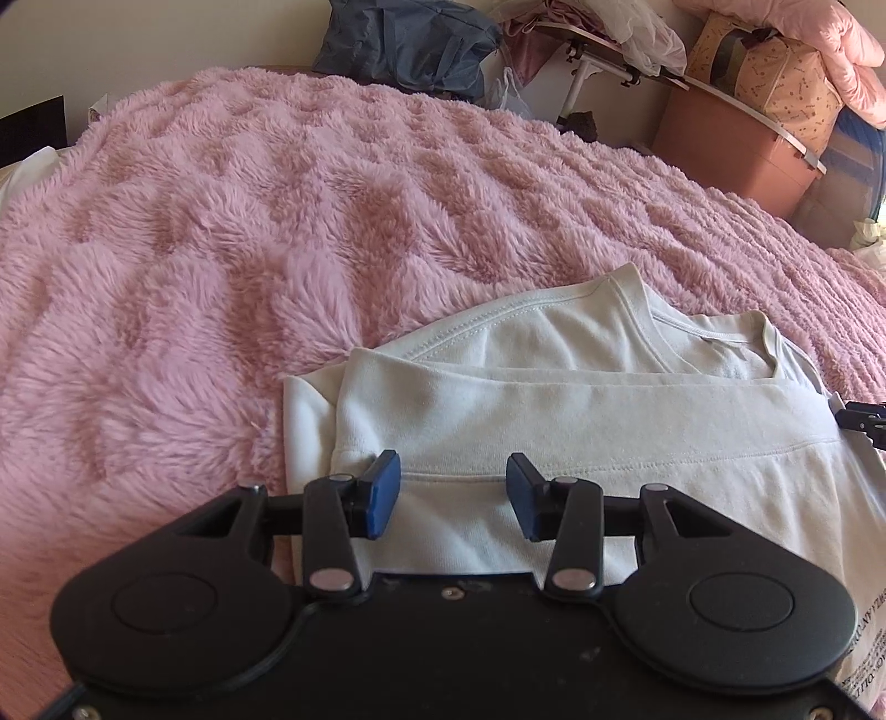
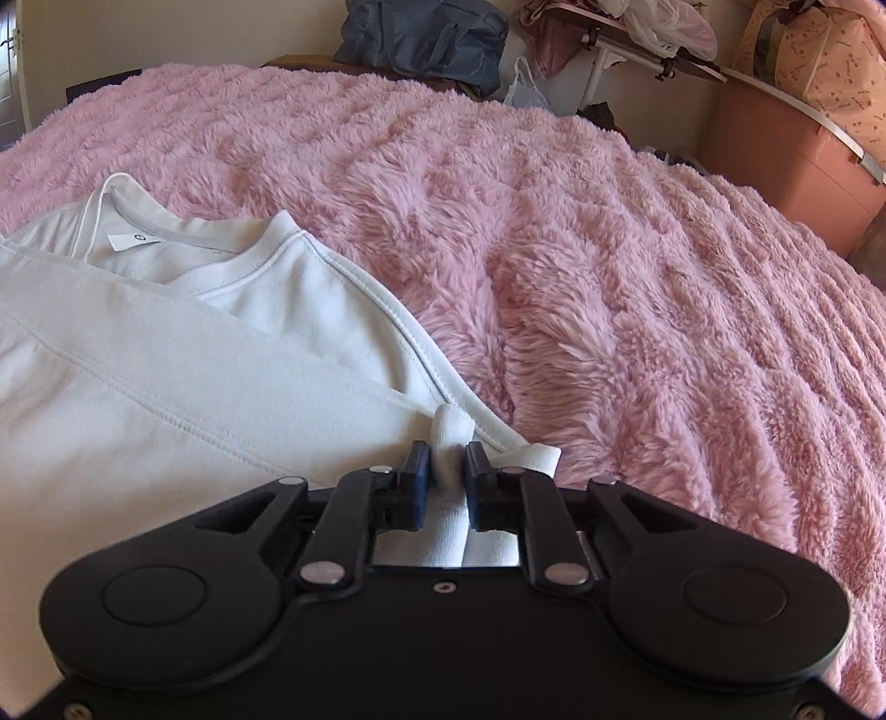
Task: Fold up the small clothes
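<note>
A white top [image 1: 581, 421] lies partly folded on a fluffy pink blanket [image 1: 249, 249] that covers the bed, its lower part turned up over the chest so the collar [image 2: 183, 249] and a small neck label [image 2: 128, 240] show at the far edge. The left tongs [image 1: 453, 494] sit over the near left part of the folded cloth with their blue pads [image 1: 382, 495] spread wide; nothing is gripped between them, and the fabric lies flat beneath. The right tongs [image 2: 447, 481] are at the near right edge of the garment, drawn close together and pinching a bunched fold of white fabric [image 2: 453, 437] that stands up between the pads. In the left view the tip of the right tongs shows at the garment's right edge. Beyond the bed, by the far wall, are a dark blue bag [image 1: 410, 39], a brown storage box [image 1: 731, 149] and a pale patterned bag [image 1: 775, 83].
</note>
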`<action>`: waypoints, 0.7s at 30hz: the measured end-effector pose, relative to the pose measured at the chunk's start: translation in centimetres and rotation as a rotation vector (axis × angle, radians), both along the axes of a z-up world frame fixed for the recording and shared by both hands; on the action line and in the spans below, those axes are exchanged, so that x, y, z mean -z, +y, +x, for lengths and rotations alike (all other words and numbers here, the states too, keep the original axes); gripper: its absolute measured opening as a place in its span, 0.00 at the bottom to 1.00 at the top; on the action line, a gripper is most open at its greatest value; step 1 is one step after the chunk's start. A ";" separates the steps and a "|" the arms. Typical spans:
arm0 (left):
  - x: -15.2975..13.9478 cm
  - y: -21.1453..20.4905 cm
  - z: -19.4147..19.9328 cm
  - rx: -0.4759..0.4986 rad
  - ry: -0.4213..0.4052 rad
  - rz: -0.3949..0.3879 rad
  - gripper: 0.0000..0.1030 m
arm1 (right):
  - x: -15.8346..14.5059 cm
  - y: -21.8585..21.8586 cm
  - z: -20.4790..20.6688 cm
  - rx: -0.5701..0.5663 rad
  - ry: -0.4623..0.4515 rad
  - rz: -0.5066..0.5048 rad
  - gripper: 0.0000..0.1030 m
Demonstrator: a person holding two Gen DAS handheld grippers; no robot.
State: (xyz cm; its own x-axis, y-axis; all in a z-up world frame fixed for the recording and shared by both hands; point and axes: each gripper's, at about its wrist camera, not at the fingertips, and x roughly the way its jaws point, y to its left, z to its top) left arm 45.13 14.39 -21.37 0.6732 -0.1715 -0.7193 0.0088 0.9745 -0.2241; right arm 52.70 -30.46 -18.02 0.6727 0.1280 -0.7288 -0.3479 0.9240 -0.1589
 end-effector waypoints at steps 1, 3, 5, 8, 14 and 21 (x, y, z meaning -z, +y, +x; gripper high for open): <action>-0.6 0.2 -0.5 0.006 -0.016 -0.006 0.44 | -0.4 -0.2 -0.4 0.023 -0.023 0.012 0.26; -1.8 0.6 -1.7 0.010 -0.044 -0.008 0.44 | -1.5 -0.4 -1.5 0.041 -0.074 0.017 0.29; -3.0 1.1 -3.2 0.019 -0.054 -0.011 0.44 | -3.0 -0.4 -3.3 0.033 -0.120 0.026 0.33; -4.2 2.0 -6.3 0.022 -0.067 -0.006 0.44 | -4.8 0.3 -6.3 0.013 -0.143 0.047 0.38; -4.8 4.6 -11.7 0.001 -0.040 -0.055 0.45 | -6.8 6.0 -13.8 -0.124 -0.144 0.108 0.49; -4.3 5.5 -16.1 -0.038 0.016 0.019 0.45 | -6.2 15.9 -21.8 -0.304 -0.050 0.122 0.58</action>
State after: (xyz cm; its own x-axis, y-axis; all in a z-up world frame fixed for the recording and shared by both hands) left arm 29.02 19.86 -17.10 0.6675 -0.1324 -0.7328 -0.0315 0.9782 -0.2054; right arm 30.94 -14.55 -11.83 0.6249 0.4124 -0.6628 -0.6050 0.7924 -0.0774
